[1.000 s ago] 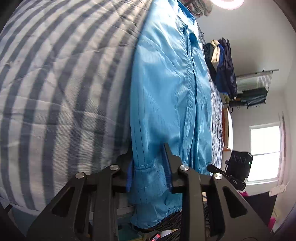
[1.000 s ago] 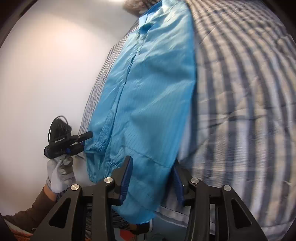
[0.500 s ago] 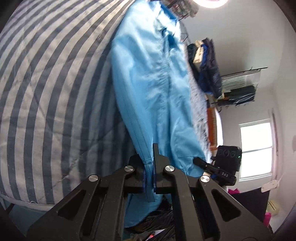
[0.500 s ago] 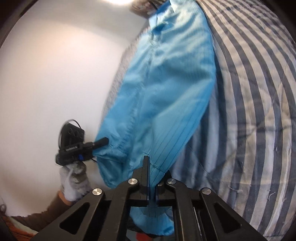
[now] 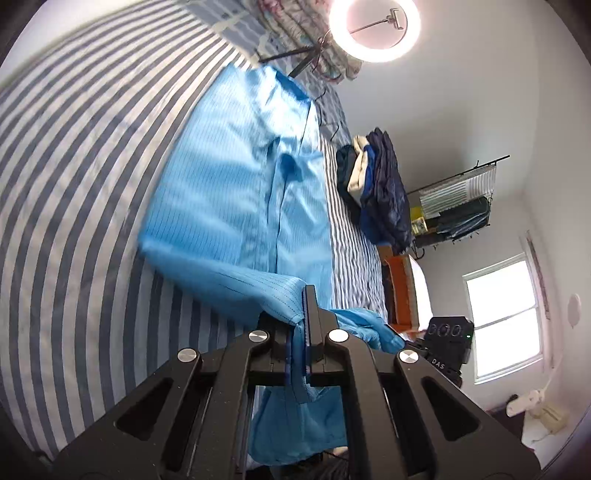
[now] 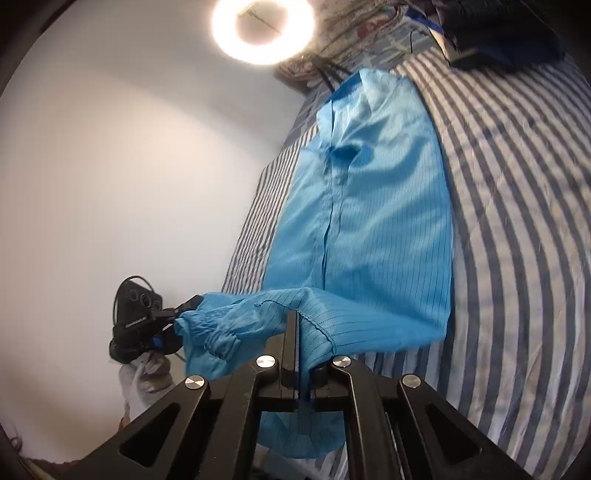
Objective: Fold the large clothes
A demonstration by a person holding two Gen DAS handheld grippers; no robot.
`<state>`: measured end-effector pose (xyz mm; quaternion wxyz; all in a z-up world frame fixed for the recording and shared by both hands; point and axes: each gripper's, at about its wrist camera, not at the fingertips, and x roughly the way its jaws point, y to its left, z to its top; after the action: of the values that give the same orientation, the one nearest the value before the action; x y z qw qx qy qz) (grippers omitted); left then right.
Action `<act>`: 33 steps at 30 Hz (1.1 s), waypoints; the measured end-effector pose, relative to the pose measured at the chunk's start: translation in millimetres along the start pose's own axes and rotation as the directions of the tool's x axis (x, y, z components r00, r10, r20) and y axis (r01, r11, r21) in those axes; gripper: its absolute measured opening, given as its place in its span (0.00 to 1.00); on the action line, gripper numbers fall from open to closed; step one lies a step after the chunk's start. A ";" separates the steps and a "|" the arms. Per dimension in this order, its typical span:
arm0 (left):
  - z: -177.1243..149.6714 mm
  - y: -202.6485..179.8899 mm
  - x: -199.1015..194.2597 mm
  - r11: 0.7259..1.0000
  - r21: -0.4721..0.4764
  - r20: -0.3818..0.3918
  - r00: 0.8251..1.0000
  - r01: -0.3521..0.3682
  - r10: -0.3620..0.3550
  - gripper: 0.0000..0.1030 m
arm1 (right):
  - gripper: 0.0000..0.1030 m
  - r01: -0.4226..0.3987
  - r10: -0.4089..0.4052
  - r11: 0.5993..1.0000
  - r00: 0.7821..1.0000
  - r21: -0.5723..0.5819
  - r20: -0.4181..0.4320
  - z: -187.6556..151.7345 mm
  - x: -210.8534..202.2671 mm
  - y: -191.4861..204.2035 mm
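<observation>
A long light-blue garment (image 5: pixel 236 192) lies lengthwise on the striped bedspread (image 5: pixel 74 177), collar at the far end. My left gripper (image 5: pixel 304 306) is shut on its near hem, lifted above the bed. My right gripper (image 6: pixel 295 325) is shut on the hem's other corner, with the garment (image 6: pixel 369 221) folding up from the bedspread (image 6: pixel 524 221). Each view shows the other gripper: the right one in the left wrist view (image 5: pixel 443 350), the left one in the right wrist view (image 6: pixel 147 321). An elastic cuff (image 6: pixel 207 328) hangs between them.
A pile of dark and cream clothes (image 5: pixel 373 184) lies on the bed beyond the garment. A ring light (image 5: pixel 373 29) stands at the head end. A window (image 5: pixel 502 317) and a wall rack (image 5: pixel 454 206) are at the right. A white wall (image 6: pixel 129 166) runs along the bed.
Both grippers closed on the near hem and lifted it. They have carried it forward over the bed, so the lower part of the garment now folds up off the bedspread.
</observation>
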<state>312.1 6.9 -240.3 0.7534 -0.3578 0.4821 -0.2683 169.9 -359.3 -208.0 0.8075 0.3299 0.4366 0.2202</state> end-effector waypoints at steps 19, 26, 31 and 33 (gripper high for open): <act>58.4 37.6 85.7 0.982 -0.017 0.031 0.982 -0.188 0.188 0.02 | 0.01 0.292 -0.296 0.950 0.955 -0.105 -0.022 73.8 75.7 -29.1; 59.2 45.8 95.0 0.971 -0.014 0.028 0.970 -0.241 0.241 0.02 | 0.06 0.295 -0.301 0.951 0.952 -0.097 -0.054 77.8 81.4 -39.1; 61.8 47.8 91.1 0.970 -0.019 0.029 0.970 -0.242 0.243 0.24 | 0.33 0.261 -0.266 0.962 0.962 -0.082 -0.057 77.3 73.2 -36.1; 62.4 46.6 85.4 0.972 -0.013 0.041 0.971 -0.235 0.235 0.38 | 0.37 0.246 -0.251 0.965 0.966 -0.089 -0.055 77.8 66.7 -31.2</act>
<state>405.6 -11.6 -305.7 0.7883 -0.3070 0.5062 -0.1676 273.0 -364.2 -236.8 0.8267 0.2320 0.4916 0.1453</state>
